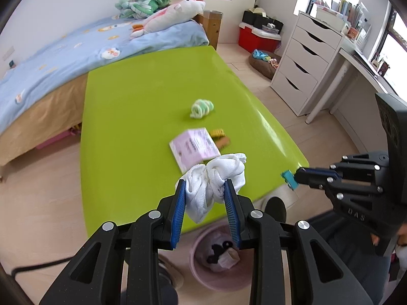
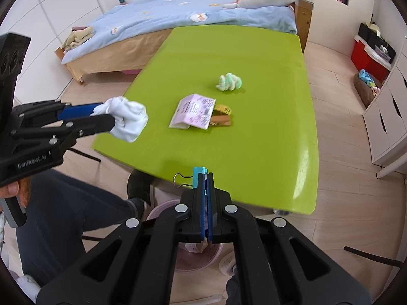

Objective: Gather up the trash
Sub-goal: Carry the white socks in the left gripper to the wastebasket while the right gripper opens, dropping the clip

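Between left gripper (image 1: 204,186) fingers, white cloth (image 1: 216,178) clamped, right gripper (image 2: 206,175) pinching teal clip (image 2: 198,176)

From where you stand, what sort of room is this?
Most likely a child's bedroom: a bed with a blue cartoon-print cover, plush toys piled at its head, and a white chest of drawers under the window.

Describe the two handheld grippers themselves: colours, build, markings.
Both are matte black plastic linkages with round silver pivot pins and blue ribbed finger pads. The left gripper bears white "GenRobot.AI" lettering on its side, seen from the right wrist. The right gripper shows embossed "DAS" and a black block on top.
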The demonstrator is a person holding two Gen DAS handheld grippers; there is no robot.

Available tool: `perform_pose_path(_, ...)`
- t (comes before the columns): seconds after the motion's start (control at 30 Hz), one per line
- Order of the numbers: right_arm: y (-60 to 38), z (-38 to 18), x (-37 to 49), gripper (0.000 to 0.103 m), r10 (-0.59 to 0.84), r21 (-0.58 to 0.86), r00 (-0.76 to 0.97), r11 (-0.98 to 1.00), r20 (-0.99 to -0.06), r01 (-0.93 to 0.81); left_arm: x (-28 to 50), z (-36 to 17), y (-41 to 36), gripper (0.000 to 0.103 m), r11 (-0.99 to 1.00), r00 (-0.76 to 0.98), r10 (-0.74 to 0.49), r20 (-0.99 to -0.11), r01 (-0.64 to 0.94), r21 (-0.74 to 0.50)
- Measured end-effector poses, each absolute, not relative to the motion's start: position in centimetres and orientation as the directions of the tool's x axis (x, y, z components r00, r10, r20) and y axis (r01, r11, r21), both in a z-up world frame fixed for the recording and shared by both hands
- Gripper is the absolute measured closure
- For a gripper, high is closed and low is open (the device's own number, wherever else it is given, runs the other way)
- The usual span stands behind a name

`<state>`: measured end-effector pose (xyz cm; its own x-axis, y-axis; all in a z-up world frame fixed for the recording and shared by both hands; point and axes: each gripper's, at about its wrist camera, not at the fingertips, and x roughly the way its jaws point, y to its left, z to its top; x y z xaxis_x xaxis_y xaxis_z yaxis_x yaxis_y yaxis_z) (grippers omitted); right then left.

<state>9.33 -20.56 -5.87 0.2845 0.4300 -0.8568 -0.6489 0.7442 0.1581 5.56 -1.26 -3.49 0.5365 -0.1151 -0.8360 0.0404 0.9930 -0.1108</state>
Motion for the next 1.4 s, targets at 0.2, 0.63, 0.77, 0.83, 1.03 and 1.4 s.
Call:
perform_pose_path(0.2, -21.0, -5.7, 6.1, 0.102, 0.448, 0.169, 0.269, 0.725, -0.853, -0.668, 1.5, -3.7, -1.8, 0.073, 0.991, 0.544, -0.127, -0.829, 0.035, -0.129)
perform_pose_path(0.63, -21.7, -7.1, 1.4, 0.102, 0.469, 0.22, 0.202, 0.697, -0.86, -0.683, -3.5, -4.3, -2.3, 0.073, 0.986, 0.542, -0.146, -0.828, 0.015, -0.164)
perform_pose_path(0.77, -21.5, -7.8, 1.1, 0.096, 0.467, 0.231, 0.177, 0.688, -0.866, -0.688, -4.0, -4.4, -1.8, 0.073, 0.985, 0.539, -0.146, -0.83, 0.005, -0.17)
perform_pose_path(0.83, -21.6, -8.0, 1.2, 0.062, 0.446, 0.207, 0.194, 0.702, -0.874, -0.682, -4.1, -4.4, -1.7, 0.073, 0.986, 0.542, -0.143, -0.828, 0.002, -0.169)
perform_pose_path(1.03, -22.5, -7.7, 1.9, 0.016, 0.458, 0.219, 0.234, 0.737, -0.857, -0.64, -4.2, -4.6, -1.5, 0.073, 0.985, 0.539, -0.148, -0.829, 0.005, -0.172)
perform_pose_path(1.4, -24.1, -5.8, 2.2, 0.007, 0.462, 0.206, 0.315, 0.776, -0.829, -0.596, -4.3, -5.5, -2.9, 0.073, 0.984, 0.507, -0.17, -0.845, 0.047, -0.17)
